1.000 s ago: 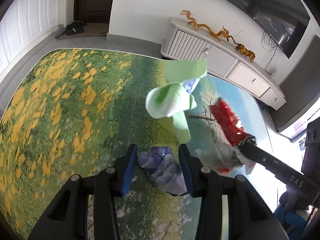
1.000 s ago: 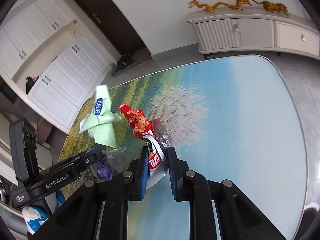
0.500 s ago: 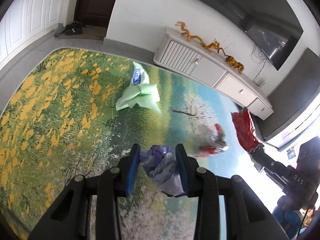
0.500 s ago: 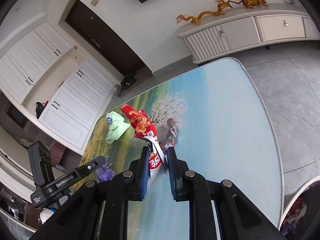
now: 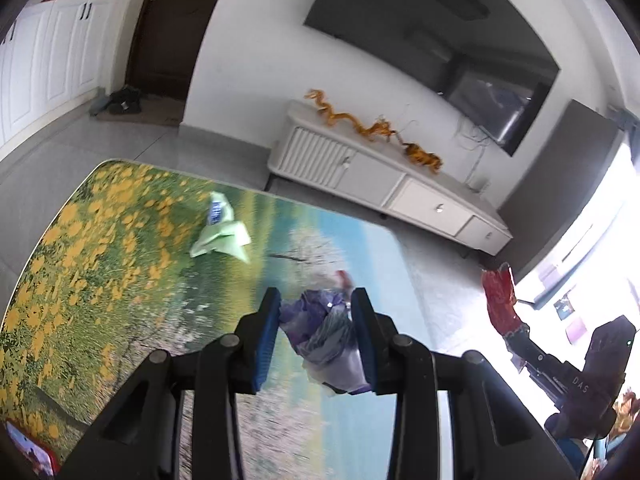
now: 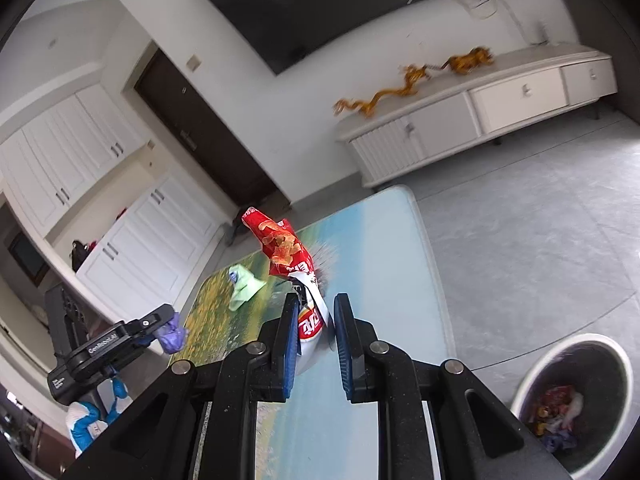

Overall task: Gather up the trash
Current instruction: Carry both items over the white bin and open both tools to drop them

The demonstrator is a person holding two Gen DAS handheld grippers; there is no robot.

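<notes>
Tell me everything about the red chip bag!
The red chip bag is shiny, crinkled foil with pictures of orange chips and a white end with red letters. The right gripper pinches that white end, so the bag sticks up and away from the fingers, lifted off the table. It looks empty and bent. From the left wrist view it shows as a hanging red strip.

You stand in a home living room. A dark flat television [image 6: 352, 4] hangs on the white wall above a long low white sideboard [image 6: 480, 108] bearing golden dragon ornaments [image 6: 384, 96]. White panelled cupboards [image 6: 68, 152] flank a dark wooden door [image 6: 200, 132], shoes [image 5: 122, 98] lie at its threshold, and grey floor tiles [image 6: 540, 248] surround the landscape-printed table [image 5: 100, 248].
</notes>
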